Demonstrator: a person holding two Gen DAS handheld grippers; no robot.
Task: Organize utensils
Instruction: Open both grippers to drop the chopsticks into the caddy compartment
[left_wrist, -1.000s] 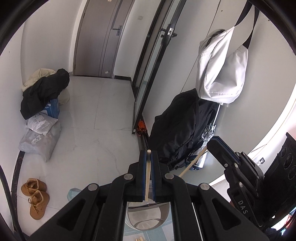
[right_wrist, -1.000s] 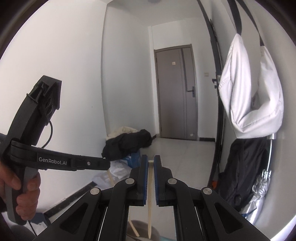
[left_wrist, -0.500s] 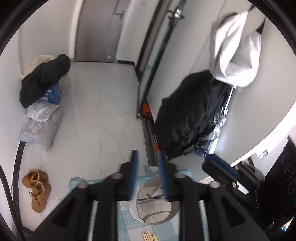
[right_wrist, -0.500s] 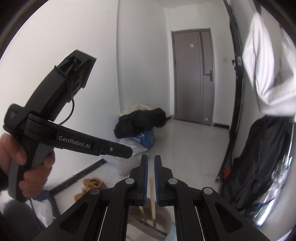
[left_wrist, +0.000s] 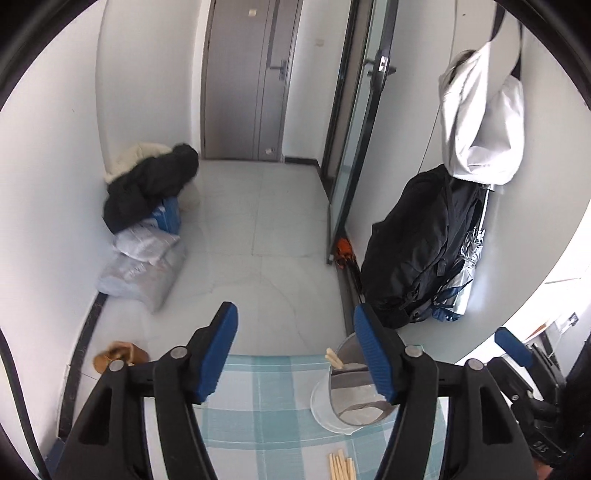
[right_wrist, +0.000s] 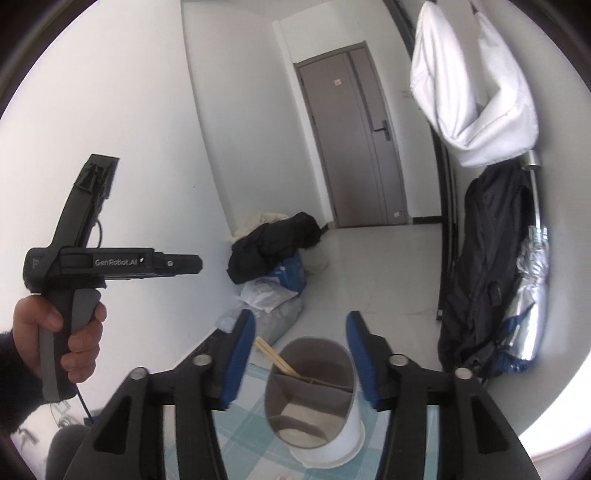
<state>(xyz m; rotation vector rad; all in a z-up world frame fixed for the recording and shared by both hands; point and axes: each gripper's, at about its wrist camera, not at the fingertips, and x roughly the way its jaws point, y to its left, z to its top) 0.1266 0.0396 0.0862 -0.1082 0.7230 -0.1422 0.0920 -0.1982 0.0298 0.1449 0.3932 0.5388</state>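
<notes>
A white utensil holder (right_wrist: 325, 424) with grey dividers stands on the blue-checked tablecloth (left_wrist: 266, 406). Two wooden chopsticks (right_wrist: 275, 356) lean in its left compartment, tips over the rim; the left wrist view shows their ends (left_wrist: 333, 359) at the holder (left_wrist: 347, 402). My right gripper (right_wrist: 300, 354) hangs just above the holder, its jaws opening, with nothing between them. My left gripper (left_wrist: 295, 354) is left of the holder, its jaws opening and empty too. Several loose chopsticks (left_wrist: 341, 466) lie on the cloth near the bottom edge.
A hand (right_wrist: 55, 347) holds the left gripper's handle at the left of the right wrist view. Beyond the table's far edge are floor, shoes (left_wrist: 122, 360), bags (left_wrist: 144, 262) and a heap of clothes (left_wrist: 151, 184). Dark jackets (left_wrist: 424, 251) hang at the right wall.
Both grippers held a chopstick upright above the holder a second ago. Both have since opened, and the chopsticks now stand in the holder. The left gripper swung left, the right one sank.
</notes>
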